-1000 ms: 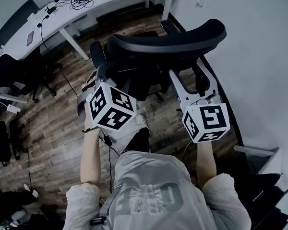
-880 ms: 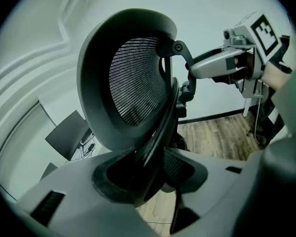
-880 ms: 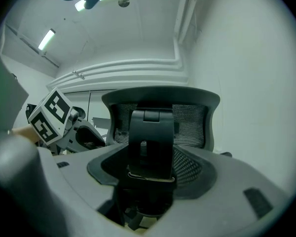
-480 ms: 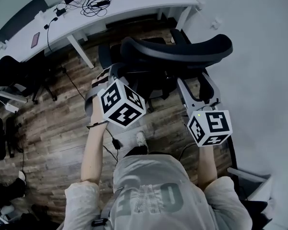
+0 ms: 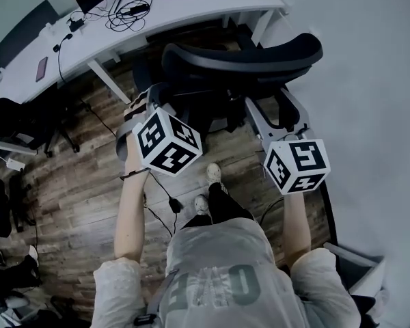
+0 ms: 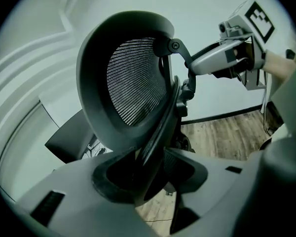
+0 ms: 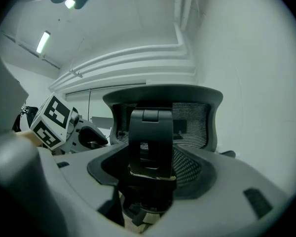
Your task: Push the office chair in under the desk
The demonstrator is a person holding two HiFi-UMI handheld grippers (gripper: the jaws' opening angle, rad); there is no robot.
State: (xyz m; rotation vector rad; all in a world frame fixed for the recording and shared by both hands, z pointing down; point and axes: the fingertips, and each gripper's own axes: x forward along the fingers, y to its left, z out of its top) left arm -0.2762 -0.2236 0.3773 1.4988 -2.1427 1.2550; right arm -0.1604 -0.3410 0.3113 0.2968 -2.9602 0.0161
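The black mesh office chair (image 5: 242, 55) stands with its seat at the white desk (image 5: 191, 5), its back and headrest toward me. My left gripper (image 5: 147, 102) is at the left side of the backrest. In the left gripper view the backrest frame (image 6: 155, 132) runs down between the jaws, and the left gripper (image 6: 150, 181) looks shut on it. My right gripper (image 5: 273, 113) is at the right side of the back. In the right gripper view the chair's black back bracket (image 7: 150, 132) sits between the jaws of the right gripper (image 7: 149, 174).
A white wall (image 5: 369, 80) runs close along the right. A slanted desk leg (image 5: 106, 80) stands left of the chair. Other dark chairs (image 5: 17, 118) are at the far left. A cable and plug (image 5: 172, 203) lie on the wood floor by the person's feet.
The chair has rolled toward the desk, and its seat now lies under the desk edge. Both grippers moved with it, and the person has stepped forward.
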